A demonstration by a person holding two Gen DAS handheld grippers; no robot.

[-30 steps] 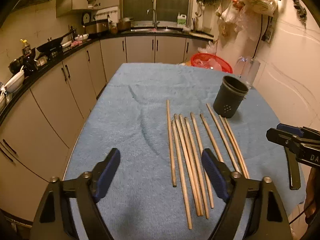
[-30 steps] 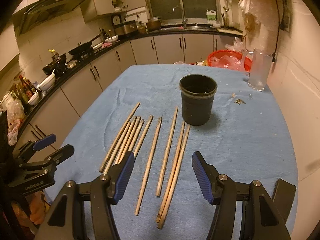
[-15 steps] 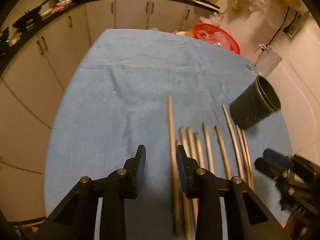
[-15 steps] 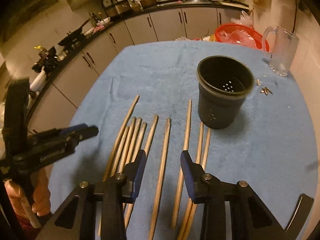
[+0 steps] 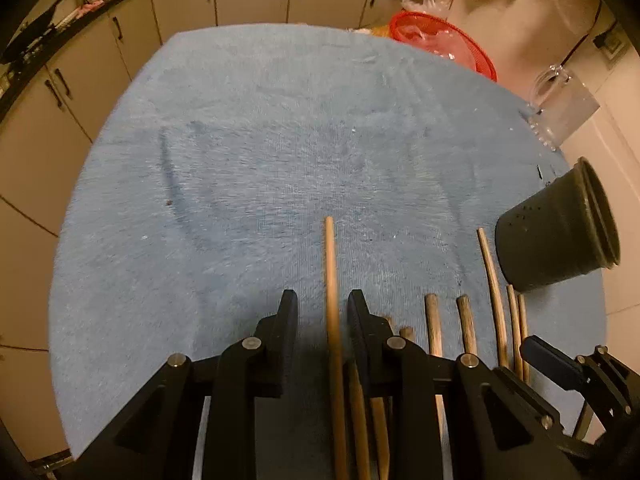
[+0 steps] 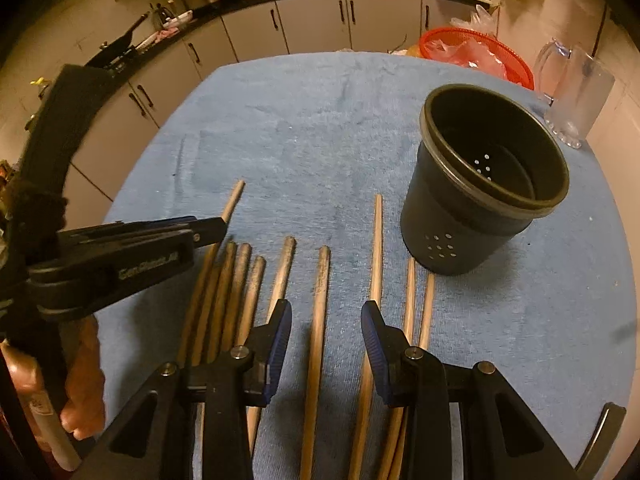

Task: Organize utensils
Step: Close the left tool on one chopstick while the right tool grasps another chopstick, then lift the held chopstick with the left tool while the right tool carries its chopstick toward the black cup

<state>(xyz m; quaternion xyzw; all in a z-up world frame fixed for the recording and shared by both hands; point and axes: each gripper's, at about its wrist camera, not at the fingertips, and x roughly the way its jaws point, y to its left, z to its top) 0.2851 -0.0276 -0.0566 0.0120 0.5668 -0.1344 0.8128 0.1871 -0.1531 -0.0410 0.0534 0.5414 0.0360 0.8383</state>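
Left claw [image 5: 323,312] and right claw [image 6: 326,328] point steeply down, jaws narrowed, just closing.

The chopsticks' [image 5: 434,330] near ends lie hidden under the left claw [image 5: 323,316], cut off below.

Compared with one second ago, both grippers are now lower and closer to the row of wooden chopsticks on the blue towel. The left gripper [image 5: 323,304] has been closing its jaws; they now stand narrow around the leftmost long wooden chopstick [image 5: 330,280], with a small gap on each side. The right gripper [image 6: 326,312] has also been closing its jaws, and one thick wooden chopstick [image 6: 320,300] now lies between them, not pressed by them.
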